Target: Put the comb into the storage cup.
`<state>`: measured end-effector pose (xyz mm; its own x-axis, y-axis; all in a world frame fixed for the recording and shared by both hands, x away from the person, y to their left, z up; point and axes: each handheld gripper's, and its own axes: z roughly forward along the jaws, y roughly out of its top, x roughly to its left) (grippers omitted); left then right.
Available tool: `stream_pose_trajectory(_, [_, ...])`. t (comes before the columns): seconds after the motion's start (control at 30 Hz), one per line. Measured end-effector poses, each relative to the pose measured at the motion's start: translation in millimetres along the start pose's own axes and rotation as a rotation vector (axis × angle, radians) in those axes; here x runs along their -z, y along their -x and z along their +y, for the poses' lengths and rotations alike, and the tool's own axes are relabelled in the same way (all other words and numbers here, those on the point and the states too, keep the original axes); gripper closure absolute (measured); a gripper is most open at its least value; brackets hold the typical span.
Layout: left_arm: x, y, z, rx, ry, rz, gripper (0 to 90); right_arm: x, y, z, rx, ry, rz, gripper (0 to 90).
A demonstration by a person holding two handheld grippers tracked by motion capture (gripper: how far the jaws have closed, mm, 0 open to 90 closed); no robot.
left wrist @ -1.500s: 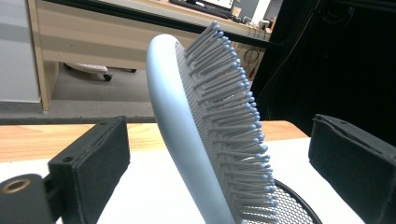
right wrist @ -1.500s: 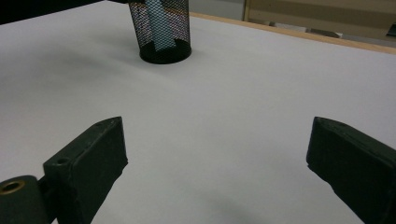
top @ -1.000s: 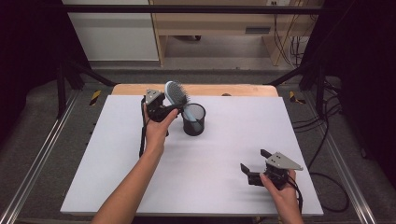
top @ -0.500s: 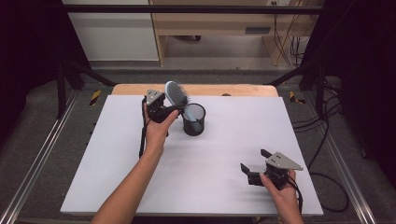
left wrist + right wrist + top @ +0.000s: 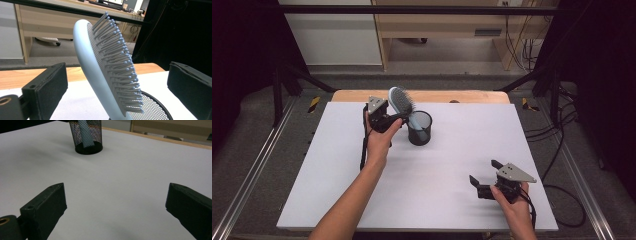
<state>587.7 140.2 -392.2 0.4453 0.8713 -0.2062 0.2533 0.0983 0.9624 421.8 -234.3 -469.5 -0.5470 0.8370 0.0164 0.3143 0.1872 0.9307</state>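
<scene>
Nothing much had moved since the earlier frames: both hands kept their places, and the hairbrush (image 5: pixel 401 102) leaned at the same angle in the mesh cup (image 5: pixel 419 128).

On the left side, the left gripper (image 5: pixel 388 121) was at the brush, close to the cup's rim. In the left gripper view its jaws stood wide apart, and the light blue hairbrush (image 5: pixel 110 72) rose between them with free space on both sides, so they held nothing. The long axis of the brush ran steeply upward, tilted away from the cup toward the far left, with the bristles (image 5: pixel 120 67) turned to the right jaw and the smooth back to the left jaw. The handle went down into the black mesh cup (image 5: pixel 150 110), and through the mesh in the right gripper view its lower end (image 5: pixel 85 135) could be seen.

On the right side, the right gripper (image 5: pixel 484 180) rested low over the white bench (image 5: pixel 452 195), well apart from the cup, its jaws fully open and empty. The left hand (image 5: pixel 377 142) was clearly the nearer one to the brush.

No brand, label or writing could be read.
</scene>
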Motion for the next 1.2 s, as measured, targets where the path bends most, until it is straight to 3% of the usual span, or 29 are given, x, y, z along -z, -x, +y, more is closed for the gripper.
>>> stream_pose_trajectory(1.2, [20.4,-1.0,-10.1,-0.050,-0.011,0.009,2.9,-0.9,-2.0,0.1,0.016,0.007,-0.001,3.3])
